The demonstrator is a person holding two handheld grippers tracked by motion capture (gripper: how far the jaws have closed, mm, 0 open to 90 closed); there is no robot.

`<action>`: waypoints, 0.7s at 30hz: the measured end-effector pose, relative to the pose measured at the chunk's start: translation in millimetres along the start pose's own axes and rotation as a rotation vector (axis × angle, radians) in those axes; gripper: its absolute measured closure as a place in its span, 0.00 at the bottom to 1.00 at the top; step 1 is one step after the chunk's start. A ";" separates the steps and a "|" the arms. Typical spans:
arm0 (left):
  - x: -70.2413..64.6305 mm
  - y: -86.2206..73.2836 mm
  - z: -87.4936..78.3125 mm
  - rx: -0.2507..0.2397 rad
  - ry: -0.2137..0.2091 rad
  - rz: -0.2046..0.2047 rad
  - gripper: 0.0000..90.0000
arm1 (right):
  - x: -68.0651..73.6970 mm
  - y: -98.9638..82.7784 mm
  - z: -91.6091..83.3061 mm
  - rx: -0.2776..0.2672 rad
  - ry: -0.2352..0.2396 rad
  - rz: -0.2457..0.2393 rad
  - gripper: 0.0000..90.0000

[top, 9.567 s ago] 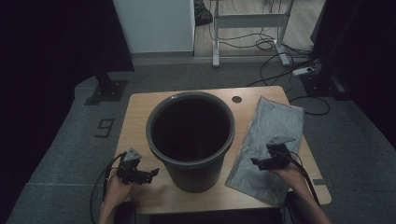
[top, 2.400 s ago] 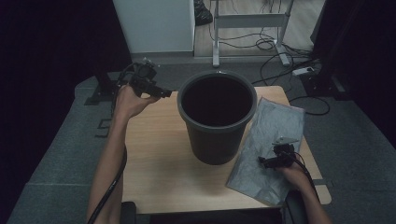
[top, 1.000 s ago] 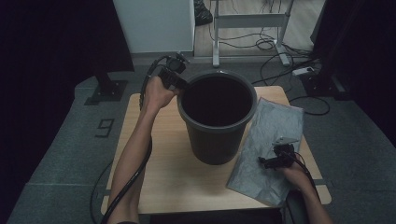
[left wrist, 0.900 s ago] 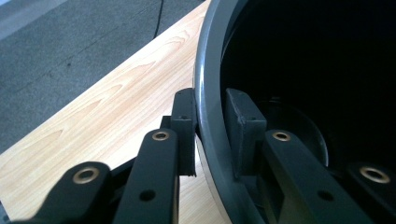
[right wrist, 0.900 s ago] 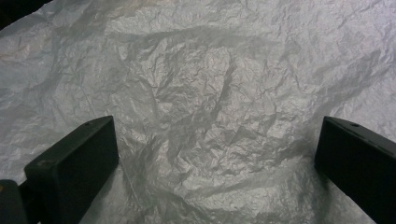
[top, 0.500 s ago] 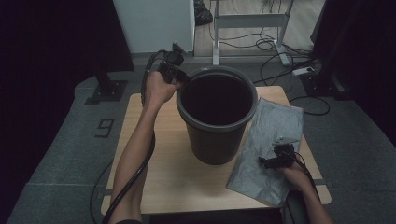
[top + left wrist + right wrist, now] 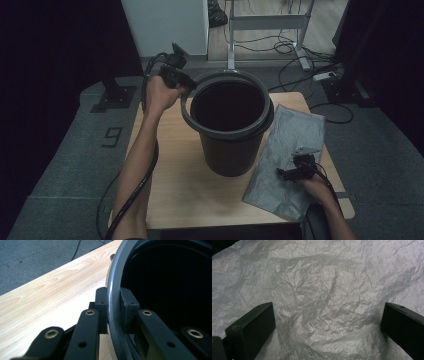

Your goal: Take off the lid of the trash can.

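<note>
A black bucket (image 7: 230, 145) stands upright on the wooden table (image 7: 170, 170), towards the back. My left gripper (image 7: 187, 85) is at its back left edge, shut on the grey handle band (image 7: 186, 105) that curves around the rim. In the left gripper view the pads (image 7: 101, 302) press on that grey band (image 7: 113, 277) from both sides, and the jaws have just closed a little further on it. My right gripper (image 7: 282, 172) stands open over a crinkled grey plastic sheet (image 7: 295, 130) at the right. Its jaws are wide apart above the sheet (image 7: 319, 277), nothing between them.
The sheet hangs slightly over the table's right front edge. Bare wood (image 7: 50, 297) lies left of and in front of the bucket. Beyond the table are a white cabinet (image 7: 165, 25), a desk frame and cables (image 7: 300, 55) on the floor.
My left hand has moved slightly right and up at the bucket's back left edge, and the grey band now stands a little off the rim there. The right hand has kept still.
</note>
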State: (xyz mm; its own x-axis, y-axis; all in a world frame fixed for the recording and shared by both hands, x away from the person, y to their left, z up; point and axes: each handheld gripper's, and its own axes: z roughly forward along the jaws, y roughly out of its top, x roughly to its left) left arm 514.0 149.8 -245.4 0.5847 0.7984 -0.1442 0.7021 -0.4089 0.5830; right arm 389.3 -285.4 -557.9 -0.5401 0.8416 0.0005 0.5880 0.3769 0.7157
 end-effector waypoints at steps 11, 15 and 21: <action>17.9 -13.2 -11.8 -0.012 0.003 -0.030 0.88 | 0.1 0.0 0.0 0.000 0.000 0.001 0.00; 25.2 -19.3 -15.9 -0.013 0.013 -0.038 0.88 | 0.0 0.0 0.0 0.000 0.000 0.001 0.00; 35.5 -29.2 -22.3 -0.020 0.025 -0.055 0.87 | 0.0 0.0 0.0 0.000 0.000 0.001 0.00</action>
State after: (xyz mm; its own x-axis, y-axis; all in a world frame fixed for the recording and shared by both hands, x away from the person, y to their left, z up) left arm 505.2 199.9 -249.7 0.5349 0.8304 -0.1560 0.7244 -0.3557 0.5905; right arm 389.3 -285.3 -557.9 -0.5396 0.8419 0.0008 0.5885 0.3765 0.7155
